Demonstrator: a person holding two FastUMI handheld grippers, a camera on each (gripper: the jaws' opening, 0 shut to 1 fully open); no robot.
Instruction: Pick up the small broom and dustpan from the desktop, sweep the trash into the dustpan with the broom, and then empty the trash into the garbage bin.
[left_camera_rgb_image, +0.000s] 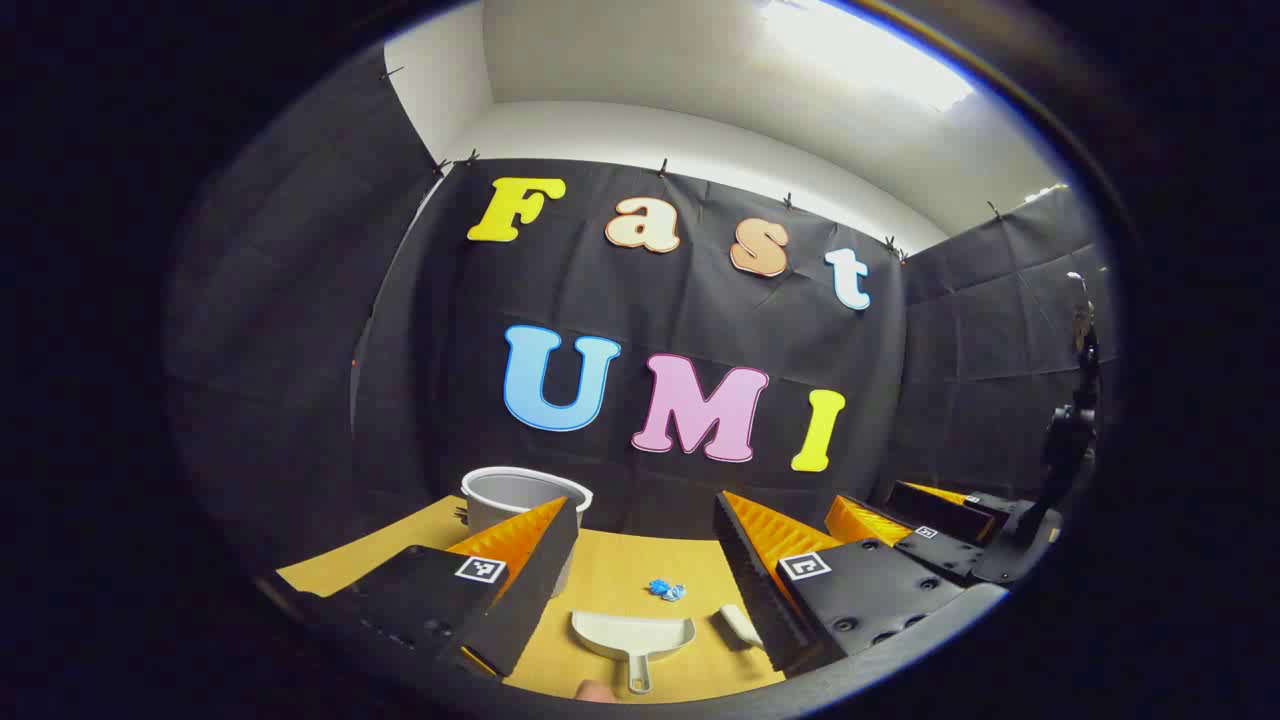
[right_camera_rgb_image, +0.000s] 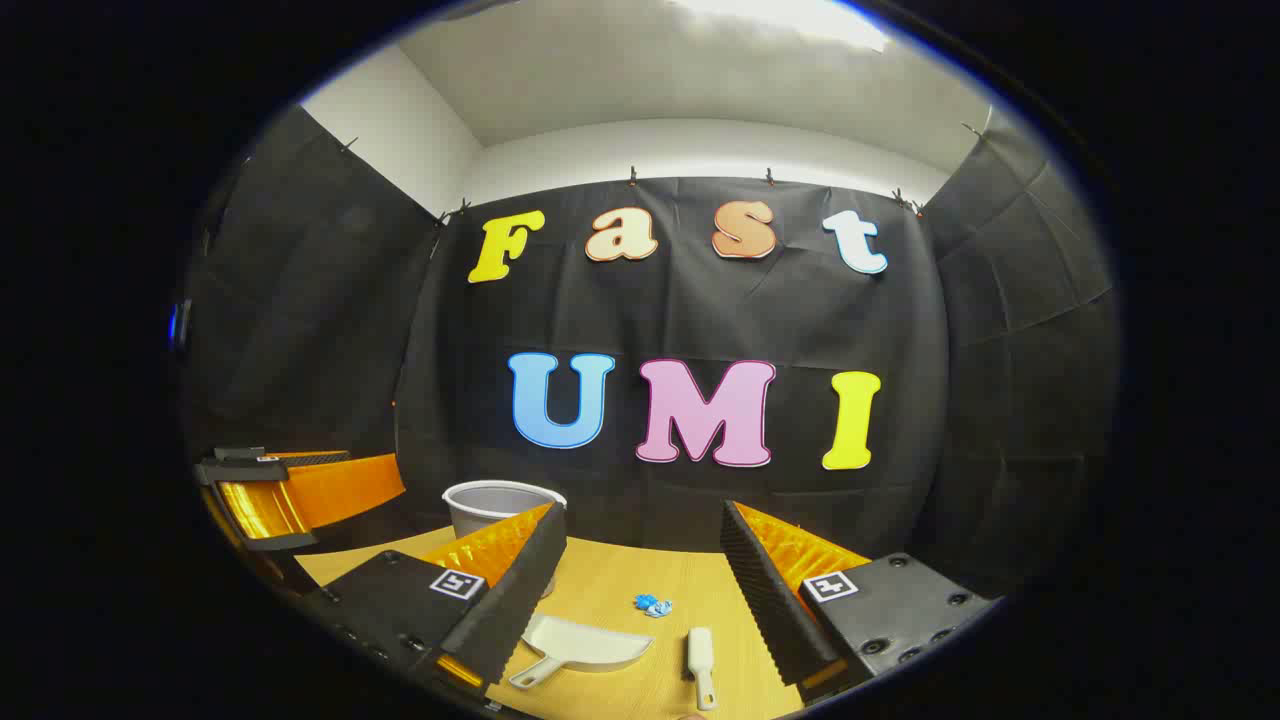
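A white dustpan lies on the wooden desktop, handle toward me. To its right lies the small white broom, partly hidden behind my finger in the left gripper view. A crumpled blue scrap of trash sits just beyond them. A grey garbage bin stands at the back left. My left gripper and right gripper hover above the desk, both open and holding nothing.
The black cloth wall closes the desk at the back and sides. A dark stand rises at the far right. A person's fingertip shows at the near edge of the desk.
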